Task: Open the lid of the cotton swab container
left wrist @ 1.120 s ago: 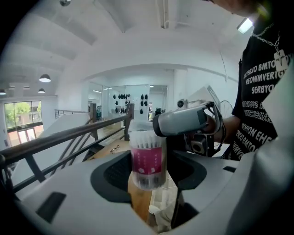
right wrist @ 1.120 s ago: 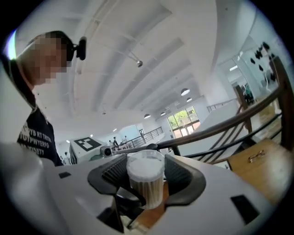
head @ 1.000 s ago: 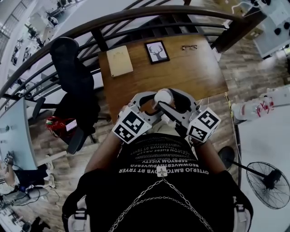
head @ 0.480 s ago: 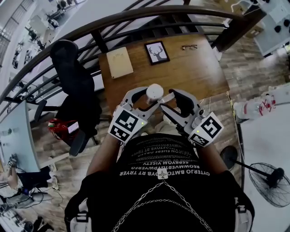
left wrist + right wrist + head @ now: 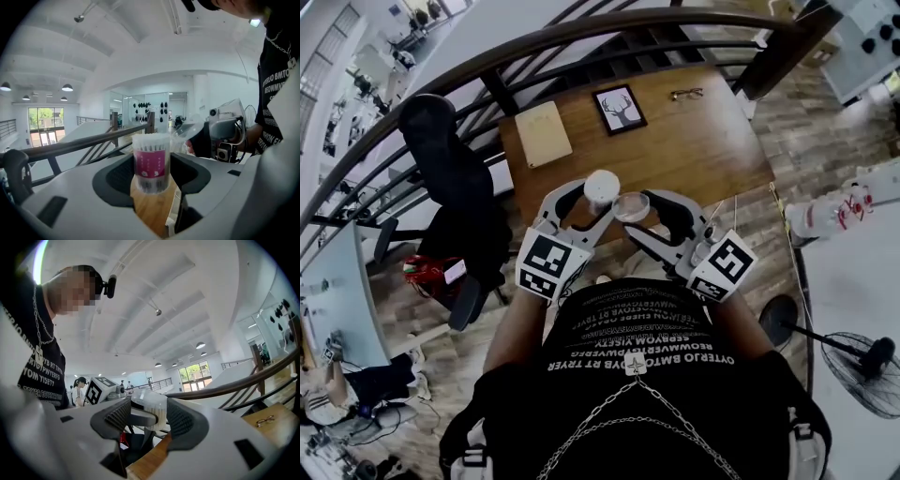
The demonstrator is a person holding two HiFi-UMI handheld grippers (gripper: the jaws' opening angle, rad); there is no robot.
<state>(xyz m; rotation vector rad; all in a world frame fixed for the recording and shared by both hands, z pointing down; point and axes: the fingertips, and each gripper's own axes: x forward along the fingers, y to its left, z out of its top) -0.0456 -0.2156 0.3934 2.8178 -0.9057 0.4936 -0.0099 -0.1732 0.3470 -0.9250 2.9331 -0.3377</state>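
My left gripper [image 5: 598, 202] is shut on the cotton swab container [image 5: 601, 187], a clear tub with a pink label [image 5: 151, 161], held upright with its white swab tips bare at the top. The clear round lid [image 5: 631, 206] is off the tub, just to its right and tilted, and my right gripper [image 5: 637, 214] is shut on it. In the left gripper view the lid [image 5: 189, 133] hangs beside the tub's rim in front of the right gripper [image 5: 224, 137]. The right gripper view has the lid [image 5: 146, 397] between the jaws, with swabs [image 5: 159, 420] behind it.
Both grippers are held above the near edge of a wooden table [image 5: 703, 150]. On it lie a framed deer picture [image 5: 624, 108], a tan pad [image 5: 543, 133] and glasses [image 5: 692, 94]. A black office chair [image 5: 450, 178] stands left, a railing [image 5: 534, 42] beyond, a fan [image 5: 867, 361] at right.
The lid has come off the tub and now sits apart at its right. The left gripper has carried the tub up and to the left; the right gripper holds the lid.
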